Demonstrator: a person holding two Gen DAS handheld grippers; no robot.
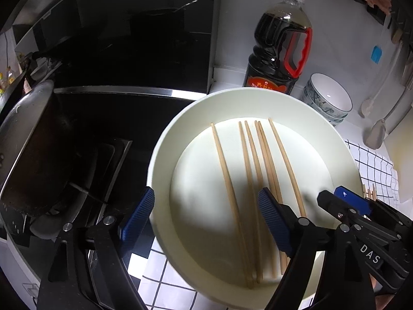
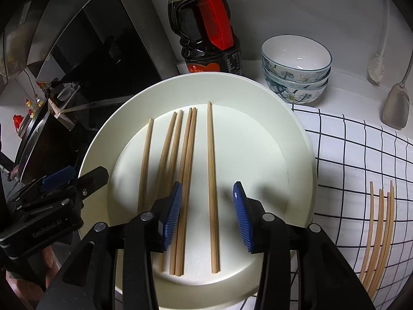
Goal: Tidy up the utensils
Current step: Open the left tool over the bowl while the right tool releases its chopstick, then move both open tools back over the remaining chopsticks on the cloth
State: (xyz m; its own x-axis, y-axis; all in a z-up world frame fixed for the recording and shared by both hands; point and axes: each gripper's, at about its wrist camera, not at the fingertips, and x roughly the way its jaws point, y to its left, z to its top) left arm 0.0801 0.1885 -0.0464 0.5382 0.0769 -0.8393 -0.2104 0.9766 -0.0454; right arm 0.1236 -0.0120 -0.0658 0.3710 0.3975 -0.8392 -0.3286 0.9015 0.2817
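A white plate (image 1: 165,139) (image 2: 103,129) holds several wooden chopsticks (image 1: 247,160) (image 2: 188,139) lying roughly parallel. My left gripper (image 1: 205,196) hangs open over the plate's left half, its left finger beyond the rim and nothing between the pads. My right gripper (image 2: 207,188) is also open, a little above the plate. One separate chopstick (image 2: 211,155) lies under the gap between its fingers, untouched. Each gripper shows at the edge of the other's view. Several more chopsticks (image 2: 379,219) lie on the checked cloth to the right of the plate.
A dark soy sauce bottle (image 1: 278,51) (image 2: 206,31) and a stack of patterned bowls (image 1: 327,98) (image 2: 296,69) stand behind the plate. A white checked cloth (image 2: 361,155) lies under and right of it. A pan (image 1: 31,142) sits on the black stove at left. A spatula (image 2: 396,108) hangs at right.
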